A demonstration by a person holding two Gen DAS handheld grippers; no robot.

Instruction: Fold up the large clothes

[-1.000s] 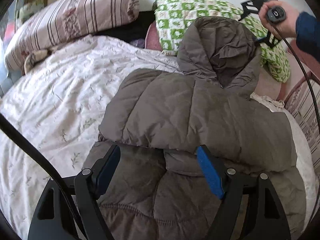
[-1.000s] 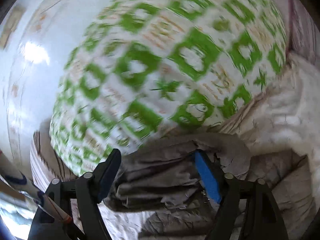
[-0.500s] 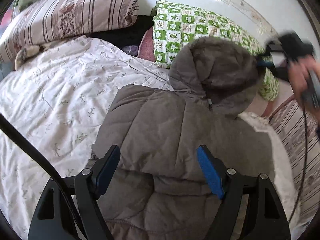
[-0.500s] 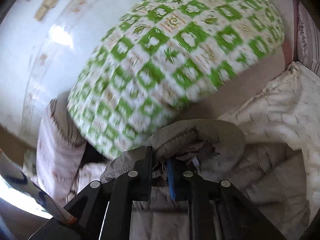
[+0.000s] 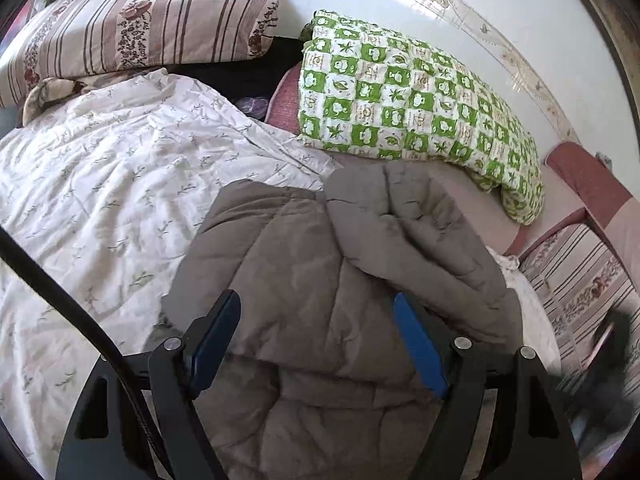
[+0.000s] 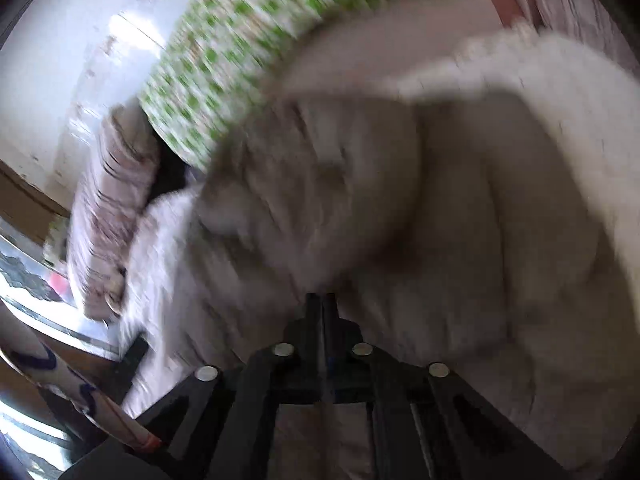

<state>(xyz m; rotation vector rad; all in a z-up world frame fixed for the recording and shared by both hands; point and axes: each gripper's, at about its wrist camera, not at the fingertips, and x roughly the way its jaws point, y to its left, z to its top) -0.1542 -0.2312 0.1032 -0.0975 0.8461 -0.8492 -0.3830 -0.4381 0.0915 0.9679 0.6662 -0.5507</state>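
A striped pillow (image 5: 132,24) and a green checked pillow (image 5: 416,100) lie at the head of the bed, beyond a white floral quilt (image 5: 100,184), and a black cable (image 5: 52,280) crosses the left wrist view. The right wrist view is badly blurred, and in the left view the right gripper (image 6: 322,308) is only a dark smear at the edge. The grey padded jacket (image 5: 320,280) lies folded on the quilt, its hood (image 5: 404,216) flopped forward over the body; the left gripper (image 5: 316,332) hangs over it with jaws apart, while the right gripper's jaws are pressed together, with nothing visible between them.
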